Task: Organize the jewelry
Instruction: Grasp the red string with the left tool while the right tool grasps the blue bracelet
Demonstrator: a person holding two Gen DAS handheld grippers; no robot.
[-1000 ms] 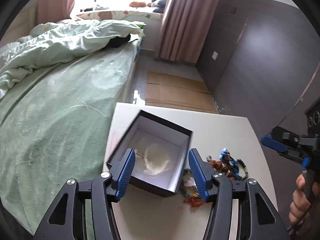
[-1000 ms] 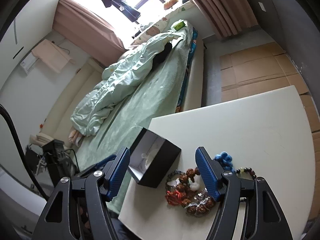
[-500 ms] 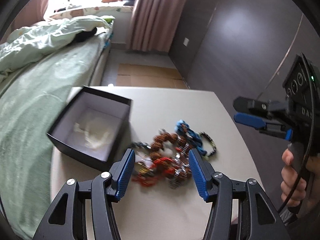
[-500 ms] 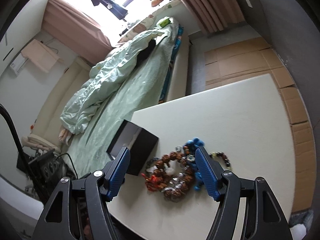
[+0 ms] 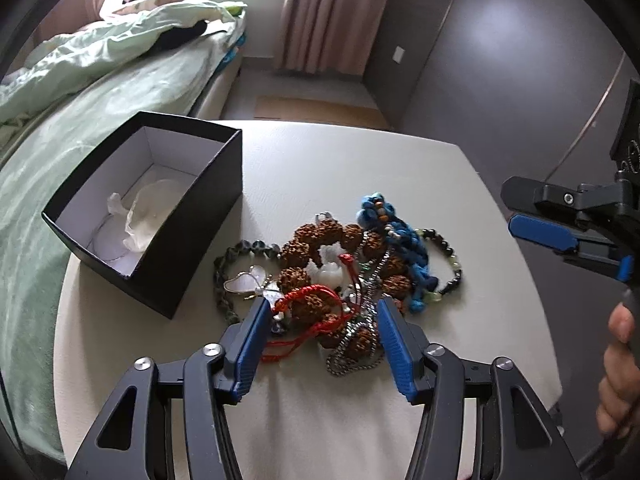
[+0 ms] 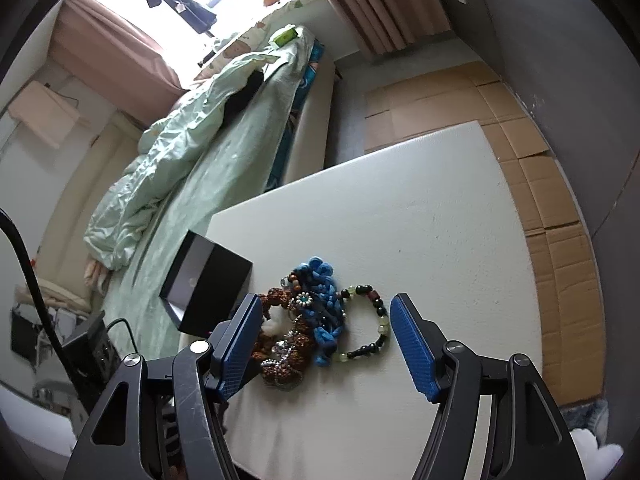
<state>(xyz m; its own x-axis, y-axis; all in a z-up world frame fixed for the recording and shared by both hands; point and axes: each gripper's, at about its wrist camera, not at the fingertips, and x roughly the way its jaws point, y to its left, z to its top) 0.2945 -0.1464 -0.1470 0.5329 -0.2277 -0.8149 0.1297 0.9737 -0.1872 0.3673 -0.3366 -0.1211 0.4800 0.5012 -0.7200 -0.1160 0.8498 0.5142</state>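
Observation:
A tangled pile of jewelry (image 5: 340, 272) lies on the white table (image 5: 320, 168): brown seed beads, a red cord bracelet (image 5: 308, 304), a blue knotted piece (image 5: 400, 236), a silver chain. An open black box (image 5: 160, 208) with white tissue inside stands left of the pile. My left gripper (image 5: 322, 312) is open, its fingers straddling the near edge of the pile. My right gripper (image 6: 326, 312) is open above the blue piece (image 6: 320, 304) and a dark bead bracelet (image 6: 368, 324); it also shows in the left wrist view (image 5: 540, 232). The box appears in the right wrist view (image 6: 208, 296).
A bed with a green quilt (image 5: 80, 92) runs along the table's left side. Cardboard sheets (image 6: 520, 152) cover the floor beyond the table. A dark wall (image 5: 500, 60) stands to the right.
My left gripper swung right from over the box to the jewelry pile and moved closer. My right gripper moved in lower over the pile.

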